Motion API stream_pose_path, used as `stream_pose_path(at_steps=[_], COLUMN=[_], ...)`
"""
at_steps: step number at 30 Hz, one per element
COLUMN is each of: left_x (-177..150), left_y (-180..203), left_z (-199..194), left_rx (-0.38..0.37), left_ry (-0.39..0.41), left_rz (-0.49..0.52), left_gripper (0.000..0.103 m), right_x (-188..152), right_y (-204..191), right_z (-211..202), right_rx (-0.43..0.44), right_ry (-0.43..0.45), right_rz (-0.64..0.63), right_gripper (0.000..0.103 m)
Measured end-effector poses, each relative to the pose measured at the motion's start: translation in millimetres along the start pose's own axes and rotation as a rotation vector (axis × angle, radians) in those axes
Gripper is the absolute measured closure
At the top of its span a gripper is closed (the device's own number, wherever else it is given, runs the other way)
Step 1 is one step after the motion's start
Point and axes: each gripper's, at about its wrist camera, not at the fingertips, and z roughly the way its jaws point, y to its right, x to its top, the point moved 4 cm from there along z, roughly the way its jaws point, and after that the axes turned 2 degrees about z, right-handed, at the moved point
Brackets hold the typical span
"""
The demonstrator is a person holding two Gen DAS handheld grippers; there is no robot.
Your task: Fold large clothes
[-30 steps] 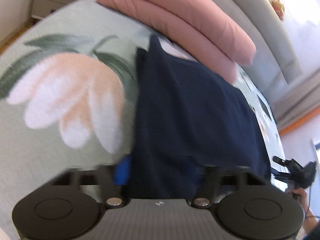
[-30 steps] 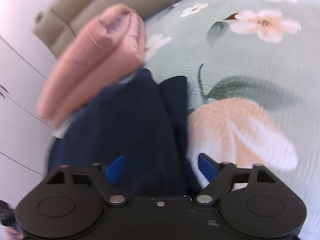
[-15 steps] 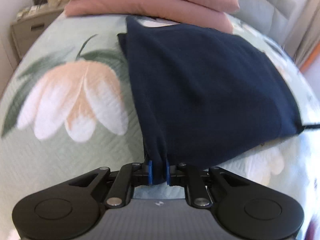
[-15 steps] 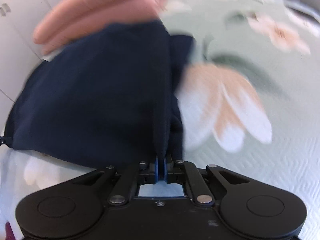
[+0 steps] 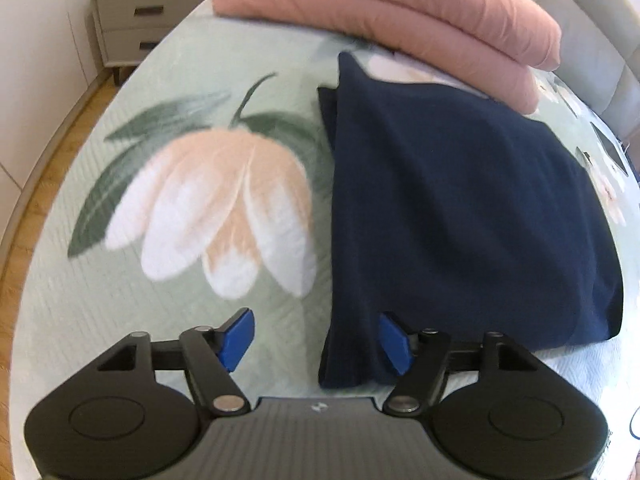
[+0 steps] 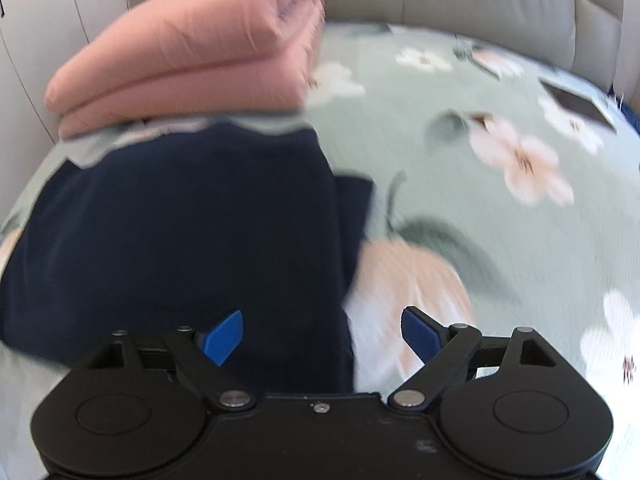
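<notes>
The navy garment [image 5: 460, 208] lies folded flat on the bed [image 5: 80, 320], its long axis running straight away from both grippers toward the stack of pink bedding [image 5: 400, 12] at the far end. That axis is what the coming move seems to turn on: the fold edge nearest the grippers would have to be carried forward along it, or the piece gathered crosswise, to make the bundle smaller.

The left gripper [image 5: 316, 340] is spread wide and holds nothing. The garment's near corner sits between its blue pads, closer to the right-hand pad [image 5: 394, 342], which looks to touch or overlap the cloth, though contact cannot be settled. The left-hand pad [image 5: 236, 338] hovers over the bare quilt with its large tulip print [image 5: 216, 216]. Most of the garment extends ahead and to the right of this gripper.

The right gripper [image 6: 322, 334] is likewise apart and empty. From its view, which is motion-blurred, the navy garment [image 6: 180, 240] fills the space ahead and to the left; its right-hand edge runs forward from roughly between the fingers. The left-hand pad [image 6: 222, 336] is over the cloth, the right-hand pad [image 6: 420, 334] over the quilt.

Both grippers appear to straddle the same long edge at the near end, so neither is clearly nearer. A thinner navy layer [image 6: 356, 200] pokes out beyond that edge, which suggests the fold is not quite squared.
</notes>
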Motion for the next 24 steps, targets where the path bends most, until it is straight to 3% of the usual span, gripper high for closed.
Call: stream_pose_path(at_steps=[5,8,14,18,24], left_x=[7.8,14.8,27.5,41.8,63.9], left_y=[7.6,5.8,-12.3,-20.9,-23.6], left_z=[-6.7,0.9,18.5,37.0,57.3], left_rx=[-0.027,-0.034,-0.125,-0.177,-0.293], left_ry=[0.017,0.019,0.045,0.034,0.038], left_rz=[0.023,0.019,-0.083,-0.171,-0.235], left_gripper=[0.027,0.026,0.023,0.023,0.023], right_x=[29.7,47.7,82.9,86.0,96.1], right_y=[-47.9,-79.1,-123.5,-132.7,-129.0], right_z=[20.9,33.0,63.8,92.8,110.8], right_rx=[0.009,0.065,0.176,0.147,0.11], right_ry=[0.061,0.085,0.047,-0.008,0.014], right_rz=[0.039,0.048,0.089,0.104,0.105], right_gripper=[0.001,0.001,0.001,0.001,0.001])
